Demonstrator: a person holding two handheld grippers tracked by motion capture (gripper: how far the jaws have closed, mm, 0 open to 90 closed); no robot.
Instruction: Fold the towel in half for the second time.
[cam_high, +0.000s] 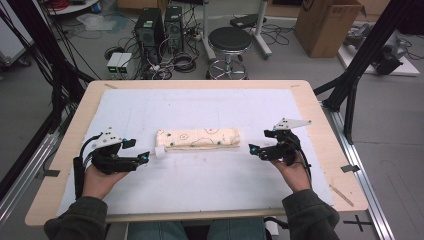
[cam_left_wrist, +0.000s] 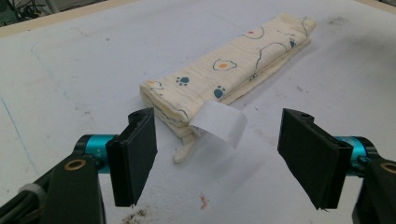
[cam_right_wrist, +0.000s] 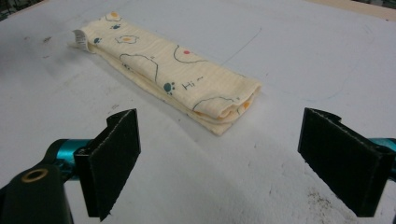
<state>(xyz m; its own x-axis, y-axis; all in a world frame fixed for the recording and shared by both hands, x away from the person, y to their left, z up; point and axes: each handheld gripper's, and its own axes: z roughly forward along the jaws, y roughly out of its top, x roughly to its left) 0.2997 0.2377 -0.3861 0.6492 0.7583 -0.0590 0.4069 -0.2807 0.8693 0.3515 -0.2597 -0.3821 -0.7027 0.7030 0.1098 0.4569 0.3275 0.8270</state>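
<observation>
The folded cloth (cam_high: 198, 138) lies in the middle of the white mat (cam_high: 210, 185). The left gripper (cam_high: 145, 157) and right gripper (cam_high: 253, 148) wait at its two ends, jaws spread wide and empty (probably ready to grasp). The white label (cam_left_wrist: 218, 123) faces the left one.

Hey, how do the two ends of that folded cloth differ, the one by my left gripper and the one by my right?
The cloth end by the left gripper carries a white tag that curls up off the mat; the end by the right gripper has none. The left end shows stacked layers with a strip trailing out; the right end is a rounded fold. Both ends lie on the white mat, with both grippers open.
</observation>
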